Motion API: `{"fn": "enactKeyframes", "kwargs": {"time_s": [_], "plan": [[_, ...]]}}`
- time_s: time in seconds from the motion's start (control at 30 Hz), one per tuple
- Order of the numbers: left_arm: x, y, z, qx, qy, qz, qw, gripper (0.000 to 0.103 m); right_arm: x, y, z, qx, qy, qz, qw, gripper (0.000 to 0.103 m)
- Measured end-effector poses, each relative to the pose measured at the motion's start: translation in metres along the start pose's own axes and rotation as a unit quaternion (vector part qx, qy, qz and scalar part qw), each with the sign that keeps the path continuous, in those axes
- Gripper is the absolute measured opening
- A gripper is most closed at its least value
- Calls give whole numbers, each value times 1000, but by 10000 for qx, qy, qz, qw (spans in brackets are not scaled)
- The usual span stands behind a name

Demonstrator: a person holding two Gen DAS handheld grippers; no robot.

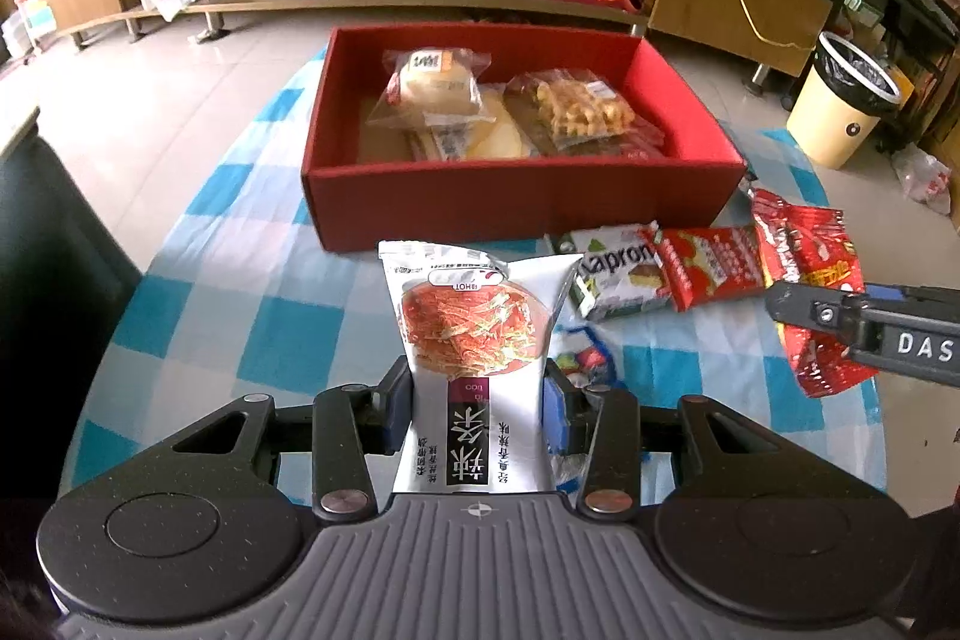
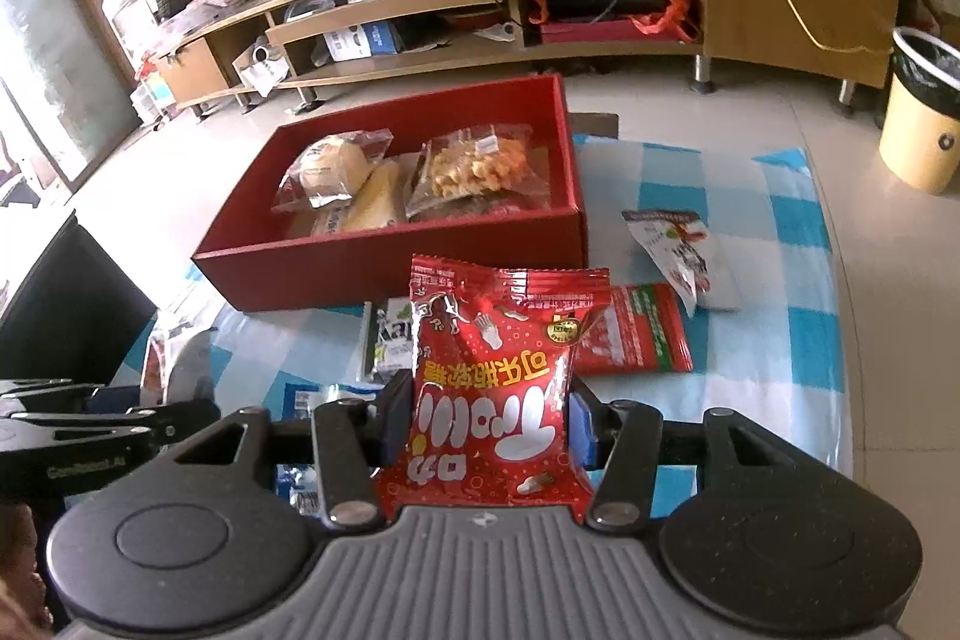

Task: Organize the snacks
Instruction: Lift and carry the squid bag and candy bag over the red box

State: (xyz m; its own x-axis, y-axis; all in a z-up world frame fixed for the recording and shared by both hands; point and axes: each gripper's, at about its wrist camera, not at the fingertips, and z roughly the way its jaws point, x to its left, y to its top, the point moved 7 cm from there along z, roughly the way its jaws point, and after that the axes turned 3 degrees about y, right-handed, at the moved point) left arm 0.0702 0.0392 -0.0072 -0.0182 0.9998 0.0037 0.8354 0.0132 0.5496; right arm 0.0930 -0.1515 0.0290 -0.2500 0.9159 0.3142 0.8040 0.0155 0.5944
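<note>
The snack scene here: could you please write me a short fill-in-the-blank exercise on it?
1. The left gripper is shut on a ____ packet.
2. The right gripper is shut on a ____ packet.
3. The bagged snacks already put away lie in a red ____.
4. The tablecloth is checked white and ____.

Missing words: white; red; box; blue

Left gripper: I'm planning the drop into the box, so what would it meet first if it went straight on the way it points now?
Probably the red box, its near wall. The left gripper, shut on the white snack packet, aims down over bare checked cloth toward it. Depth is unclear; it might touch cloth first.
</note>
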Motion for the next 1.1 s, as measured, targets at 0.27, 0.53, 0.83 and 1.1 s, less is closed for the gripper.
{"fn": "enactKeyframes", "kwargs": {"time_s": [0.27, 0.53, 0.83, 1.1], "plan": [[-10, 29, -4, -148, 66, 60, 9999, 50, 13, 22, 3, -5, -2, -247, 9997, 50], [-20, 57, -6, -277, 122, 124, 9995, 51, 13, 51, 7, -52, -44, -349, 9994, 50], [-23, 90, 4, -320, 228, 165, 9991, 51, 15, 88, 17, -13, -93, -541, 9985, 50], [-23, 122, 15, -349, 367, 240, 9984, 51, 23, 120, 36, 75, -52, -729, 9973, 50]]}}
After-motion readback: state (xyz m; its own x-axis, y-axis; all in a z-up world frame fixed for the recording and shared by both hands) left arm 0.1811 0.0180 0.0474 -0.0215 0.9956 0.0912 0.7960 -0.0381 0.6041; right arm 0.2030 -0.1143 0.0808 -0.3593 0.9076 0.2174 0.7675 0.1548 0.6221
